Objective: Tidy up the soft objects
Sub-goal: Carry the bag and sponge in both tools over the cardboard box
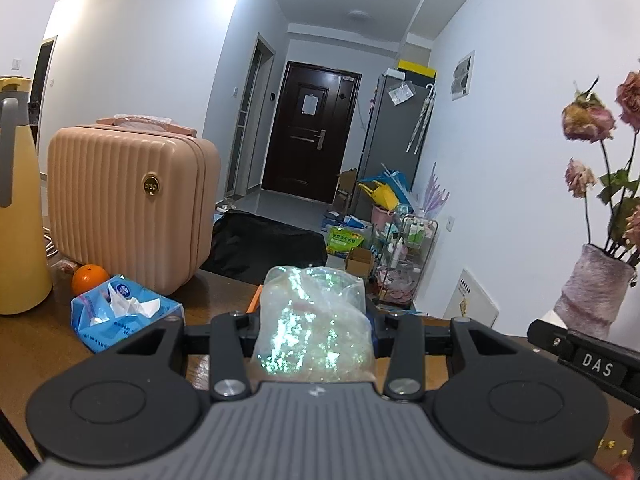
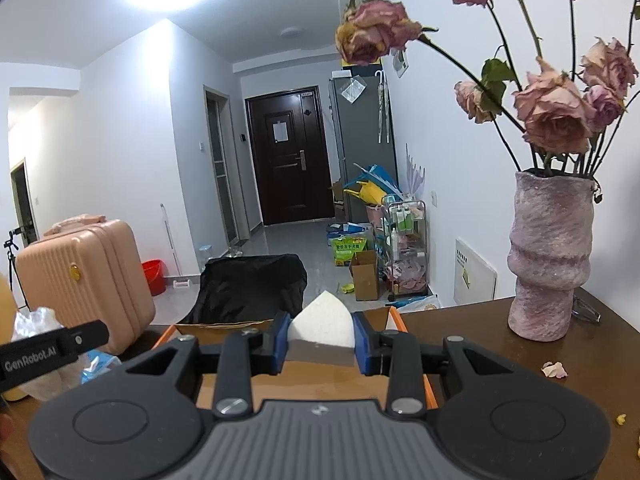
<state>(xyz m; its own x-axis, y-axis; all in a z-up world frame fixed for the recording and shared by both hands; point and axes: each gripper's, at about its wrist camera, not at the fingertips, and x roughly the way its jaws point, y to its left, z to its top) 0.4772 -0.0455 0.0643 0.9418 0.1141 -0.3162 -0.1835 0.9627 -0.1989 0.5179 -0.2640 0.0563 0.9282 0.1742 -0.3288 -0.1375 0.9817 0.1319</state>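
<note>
Left gripper (image 1: pixel 314 330) clamps crinkly bag (image 1: pixel 312 320), right gripper (image 2: pixel 322 340) white sponge (image 2: pixel 324 326); hazard: slippery film may slide free.

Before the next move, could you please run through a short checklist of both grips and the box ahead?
1. Left gripper shut on the crinkly plastic bag: ok, bag bulges between the fingers.
2. Right gripper shut on the white sponge: ok, blue pads press both sides.
3. Cardboard box is ahead of the right gripper: ok, its orange-edged rim shows beyond the fingers.
4. Room inside the box: cannot tell, interior mostly hidden.
5. Vase stands upright, off to the right of the gripper: ok.
6. Tissue pack lies clear of the left gripper: ok.
</note>
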